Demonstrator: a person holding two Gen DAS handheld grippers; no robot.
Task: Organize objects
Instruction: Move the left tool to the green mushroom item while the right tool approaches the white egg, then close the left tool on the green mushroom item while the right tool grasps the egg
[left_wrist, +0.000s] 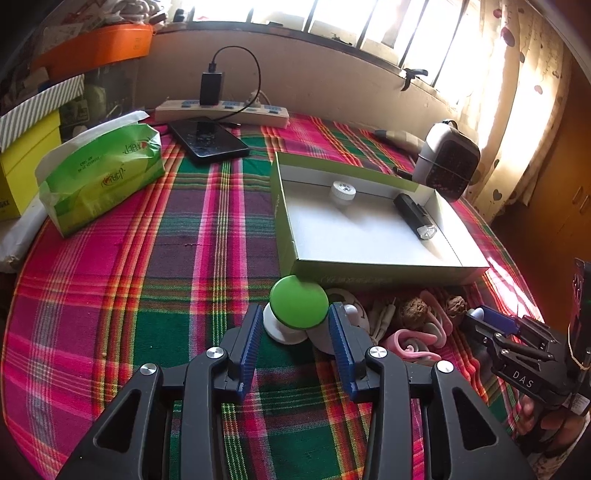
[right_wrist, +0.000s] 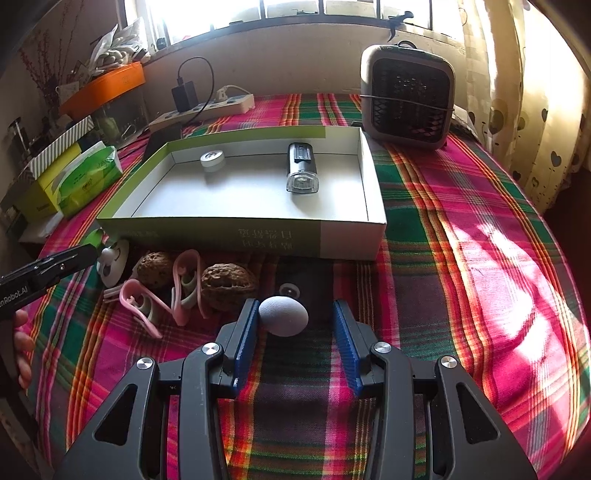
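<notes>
A shallow green-sided box lies on the plaid cloth and holds a white cap and a black flashlight. In front of it lie a green-topped white round object, two walnuts, pink clips and a grey egg-shaped object. My left gripper is open, its jaws either side of the green-topped object. My right gripper is open around the grey egg, which rests against the left finger.
A green tissue pack, a phone and a power strip sit at the back left. A small grey heater stands behind the box at the right. Yellow and orange boxes are stacked far left.
</notes>
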